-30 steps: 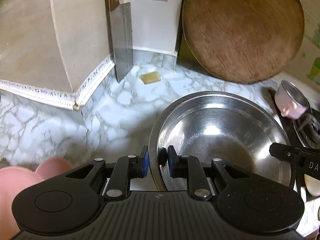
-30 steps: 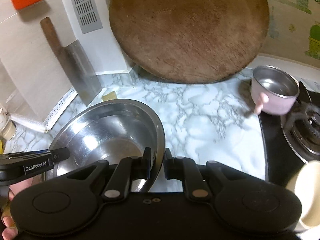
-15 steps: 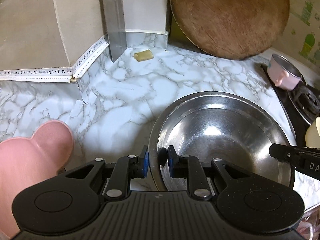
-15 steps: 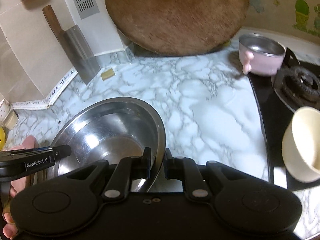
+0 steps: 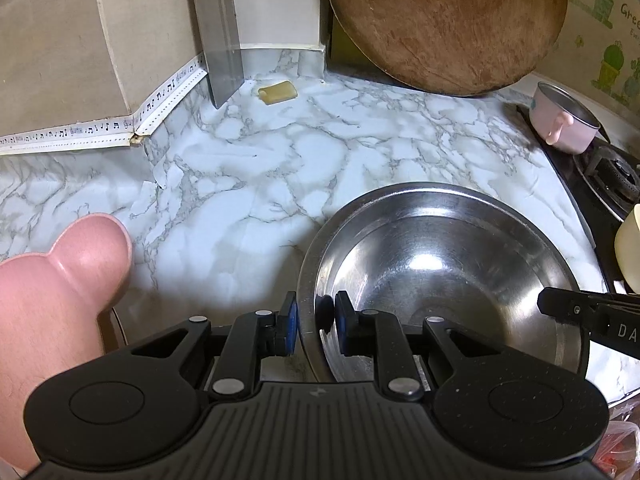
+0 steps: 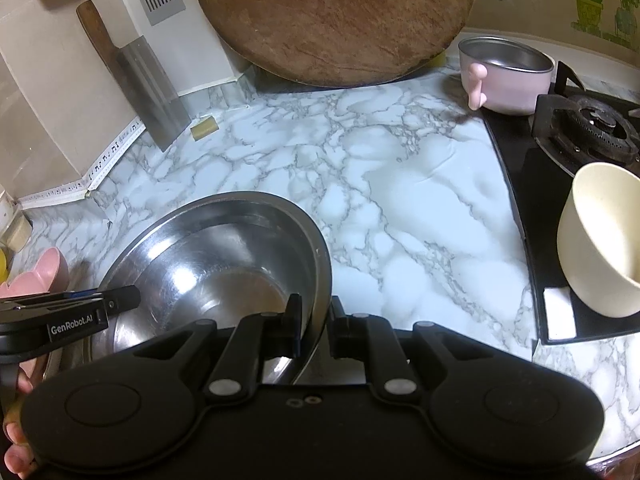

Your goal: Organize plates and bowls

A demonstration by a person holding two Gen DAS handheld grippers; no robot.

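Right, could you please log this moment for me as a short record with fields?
held item: steel bowl, gripped by the rim on two opposite sides
left tongs: shut on the bowl's rim
right tongs: shut on the bowl's rim
surface: marble-pattern counter
left of bowl: pink plate
right of bowl: cream bowl on the black stove top
back: round wooden board, cleaver, pink pot
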